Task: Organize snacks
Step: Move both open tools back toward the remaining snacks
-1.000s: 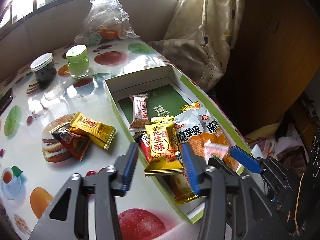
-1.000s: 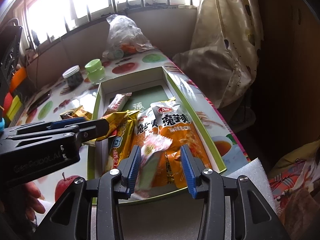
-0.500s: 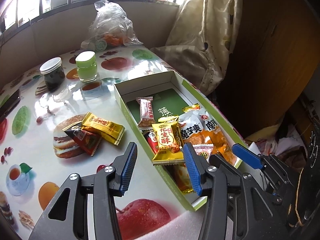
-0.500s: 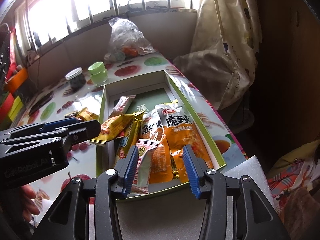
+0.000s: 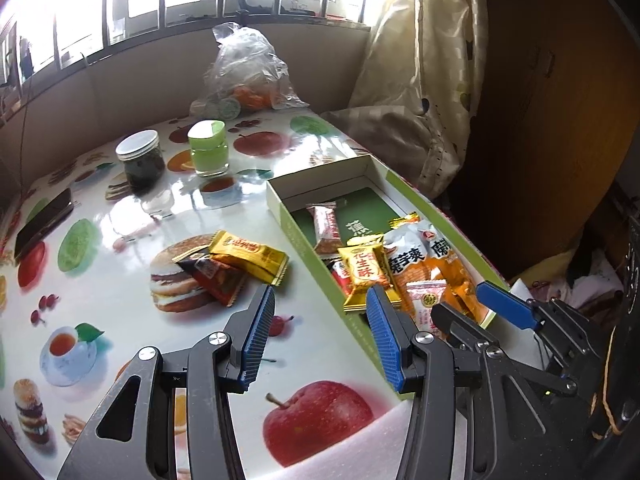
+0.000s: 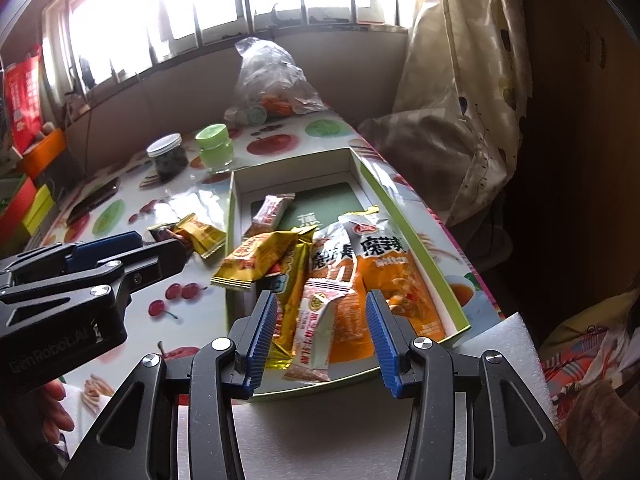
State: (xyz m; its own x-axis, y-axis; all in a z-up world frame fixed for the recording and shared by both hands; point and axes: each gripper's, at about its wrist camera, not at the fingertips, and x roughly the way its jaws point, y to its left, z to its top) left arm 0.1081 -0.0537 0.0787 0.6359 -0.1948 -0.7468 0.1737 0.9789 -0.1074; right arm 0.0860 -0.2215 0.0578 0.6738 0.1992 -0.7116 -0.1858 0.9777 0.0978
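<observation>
Where legible: orange bags (image 6: 384,276) 魔芋爽 | yellow packet (image 5: 366,276) 花生酥

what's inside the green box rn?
Inside the green box: two orange konjac bags, a yellow peanut-candy packet resting on its left wall, pink wafer packets, a green printed card on the floor. Whatever lies beneath the pile is covered.

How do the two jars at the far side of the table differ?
The dark jar has a white lid and near-black contents; the green jar has a pale green lid and green contents. The dark jar stands left of the green jar. Both are upright, lidded, and outside the snack box.
</observation>
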